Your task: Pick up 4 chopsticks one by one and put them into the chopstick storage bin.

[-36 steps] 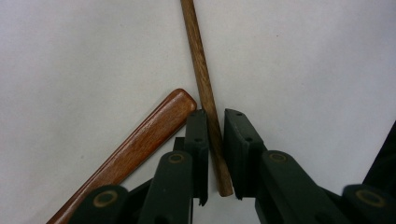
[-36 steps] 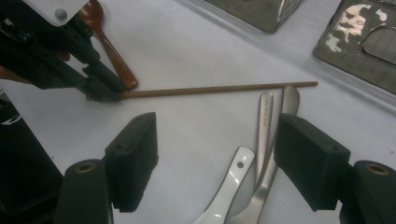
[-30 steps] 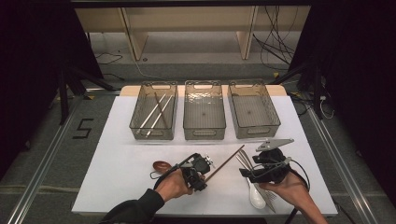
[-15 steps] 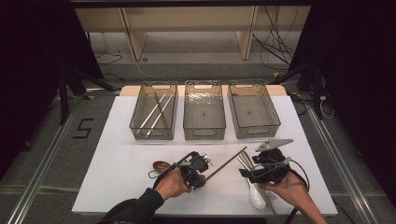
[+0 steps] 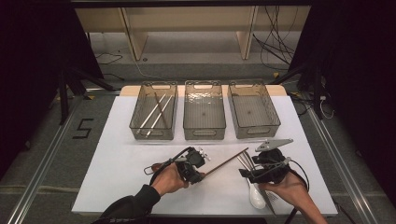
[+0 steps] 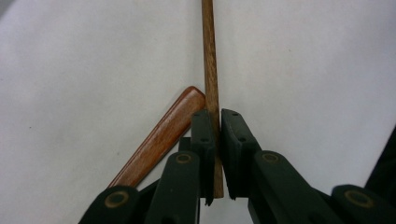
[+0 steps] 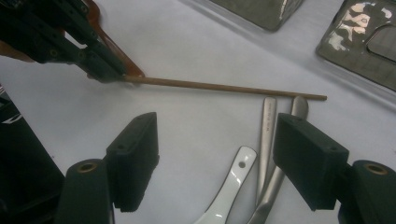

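Note:
My left gripper is shut on the near end of a thin brown wooden chopstick, which slants up and right across the white table. In the left gripper view the stick runs straight up from between the pressed pads, with a reddish wooden spoon handle lying just left of the left gripper. My right gripper stands open over a white ceramic spoon and metal utensil handles, touching none of them; the right gripper has nothing between its pads.
Three clear bins stand in a row at the back: the left one holds pale and dark chopsticks, while the middle and right hold nothing I can see. The white spoon lies near the table's front edge.
The left hand and gripper have shifted slightly at the chopstick's near end. The right gripper has stayed where it was.

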Demonstrator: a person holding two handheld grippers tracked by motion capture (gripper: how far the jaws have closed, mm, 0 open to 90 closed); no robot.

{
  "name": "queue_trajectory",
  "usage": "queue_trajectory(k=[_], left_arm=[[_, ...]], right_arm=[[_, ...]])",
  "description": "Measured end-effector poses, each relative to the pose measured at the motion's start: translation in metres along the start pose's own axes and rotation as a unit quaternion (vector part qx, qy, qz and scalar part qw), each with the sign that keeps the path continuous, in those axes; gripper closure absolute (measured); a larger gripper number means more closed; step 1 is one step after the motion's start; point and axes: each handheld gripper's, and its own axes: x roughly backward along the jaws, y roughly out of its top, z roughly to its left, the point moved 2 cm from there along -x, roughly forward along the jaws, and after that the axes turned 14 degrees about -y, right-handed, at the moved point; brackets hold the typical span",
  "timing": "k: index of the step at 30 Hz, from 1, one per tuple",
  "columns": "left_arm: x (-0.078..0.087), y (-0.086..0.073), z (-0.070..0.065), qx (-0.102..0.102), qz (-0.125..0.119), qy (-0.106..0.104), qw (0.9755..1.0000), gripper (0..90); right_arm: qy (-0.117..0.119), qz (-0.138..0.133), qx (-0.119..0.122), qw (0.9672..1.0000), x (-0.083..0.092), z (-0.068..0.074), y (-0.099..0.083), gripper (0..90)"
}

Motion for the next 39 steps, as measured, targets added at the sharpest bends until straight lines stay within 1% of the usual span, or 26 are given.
queue_trajectory(k=[5, 6, 7, 9, 13, 14, 15, 16, 18, 19, 20, 22, 23, 24, 25, 28, 30, 34, 35, 38, 39], left_arm=[[0.006, 0.000, 0.001, -0.004, 0.000, -0.003, 1.0000, 83.7], [0.006, 0.000, 0.002, -0.002, -0.005, -0.003, 1.0000, 83.6], [0.007, -0.001, 0.003, -0.004, 0.000, -0.006, 1.0000, 83.7], [0.010, -0.001, 0.003, -0.005, -0.006, -0.005, 1.0000, 83.7], [0.013, 0.000, 0.003, -0.010, -0.003, -0.006, 0.9999, 83.7], [0.014, -0.001, 0.003, -0.008, -0.006, -0.007, 0.9999, 83.7], [0.015, -0.001, 0.003, -0.010, 0.000, -0.008, 0.9999, 83.7], [0.016, -0.001, 0.004, -0.011, -0.002, -0.006, 0.9999, 83.7], [0.018, -0.002, 0.004, -0.010, -0.001, -0.010, 0.9999, 83.7], [0.018, -0.002, 0.004, -0.010, -0.007, -0.009, 0.9999, 83.7], [0.018, -0.003, 0.004, -0.009, -0.004, -0.011, 0.9999, 83.7], [0.020, -0.003, 0.004, -0.013, -0.004, -0.008, 0.9999, 83.7], [0.020, -0.003, 0.003, -0.012, 0.000, -0.010, 0.9999, 83.6], [0.021, -0.003, 0.003, -0.014, -0.003, -0.006, 0.9999, 83.6], [0.022, -0.003, 0.003, -0.015, 0.000, -0.007, 0.9999, 83.6], [0.023, -0.004, 0.002, -0.017, 0.000, -0.007, 0.9998, 83.6], [0.025, -0.004, 0.002, -0.018, -0.001, -0.005, 0.9998, 83.6], [0.026, -0.004, 0.001, -0.019, -0.001, -0.004, 0.9998, 83.6], [0.026, -0.005, 0.001, -0.020, -0.001, -0.005, 0.9998, 83.6], [0.027, -0.005, 0.001, -0.019, 0.000, -0.006, 0.9998, 83.6], [0.027, -0.005, 0.002, -0.020, 0.003, -0.006, 0.9998, 83.6]], right_arm=[[0.000, 0.001, -0.002, 1.0000, 0.000, 0.000, 0.000, 32.1], [-0.001, 0.001, -0.002, 1.0000, 0.000, 0.000, 0.000, 32.1], [0.000, 0.002, -0.002, 1.0000, 0.000, 0.000, 0.000, 32.1], [0.000, 0.001, -0.001, 1.0000, -0.001, 0.000, 0.000, 32.1], [0.001, 0.001, 0.001, 1.0000, -0.002, 0.000, 0.000, 32.2], [0.002, 0.001, 0.002, 1.0000, -0.002, 0.001, 0.000, 32.2], [0.003, -0.001, 0.004, 1.0000, -0.002, 0.002, 0.000, 32.2], [0.004, -0.002, 0.006, 1.0000, -0.003, 0.002, 0.000, 32.2], [0.008, -0.007, 0.016, 0.9998, -0.005, 0.004, 0.001, 32.0], [0.012, -0.005, 0.018, 0.9998, -0.006, 0.007, 0.001, 31.8], [0.015, -0.011, 0.028, 0.9994, -0.008, 0.009, 0.002, 31.6], [0.022, -0.017, 0.050, 0.9984, -0.012, 0.015, 0.005, 31.1], [0.024, -0.018, 0.062, 0.9976, -0.015, 0.017, 0.007, 30.9], [0.027, -0.023, 0.078, 0.9963, -0.019, 0.020, 0.010, 30.9], [0.032, -0.026, 0.093, 0.9948, -0.022, 0.023, 0.013, 30.9], [0.041, -0.026, 0.135, 0.9896, -0.034, 0.030, 0.020, 30.9], [0.042, -0.024, 0.159, 0.9860, -0.043, 0.034, 0.025, 30.9], [0.045, -0.018, 0.196, 0.9794, -0.059, 0.037, 0.033, 32.1], [0.049, -0.017, 0.203, 0.9778, -0.063, 0.038, 0.034, 33.0], [0.039, -0.009, 0.228, 0.9728, -0.075, 0.039, 0.038, 35.1], [0.039, -0.008, 0.234, 0.9713, -0.078, 0.039, 0.039, 36.1]])
